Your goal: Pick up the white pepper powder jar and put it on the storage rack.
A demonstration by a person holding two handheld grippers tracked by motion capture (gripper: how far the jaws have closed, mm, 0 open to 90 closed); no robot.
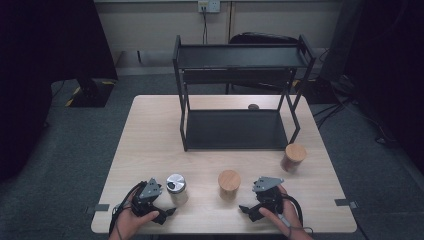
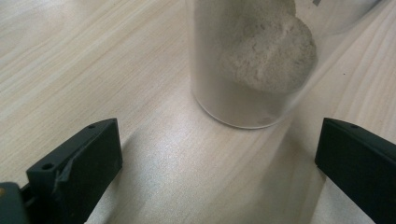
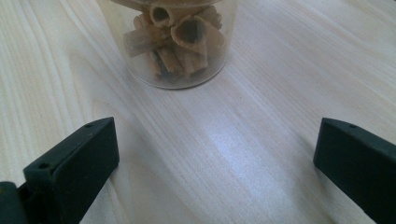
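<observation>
A glass jar with a silver lid (image 1: 177, 188) stands near the table's front left; it holds pale powder (image 2: 261, 51). My left gripper (image 1: 162, 212) is open just short of it, jaws wide with the jar a little ahead between them (image 2: 219, 158). A jar with a wooden lid (image 1: 229, 184) stands at the front centre and holds brown rolled sticks (image 3: 180, 37). My right gripper (image 1: 248, 210) is open just in front of it (image 3: 215, 158), not touching. A third wooden-lidded jar (image 1: 293, 157) stands at the right, by the rack.
A black two-tier metal rack (image 1: 237, 95) stands on the far half of the light wooden table (image 1: 150, 140). A small dark round object (image 1: 253, 106) lies behind it. Bare tabletop lies between the rack and the jars.
</observation>
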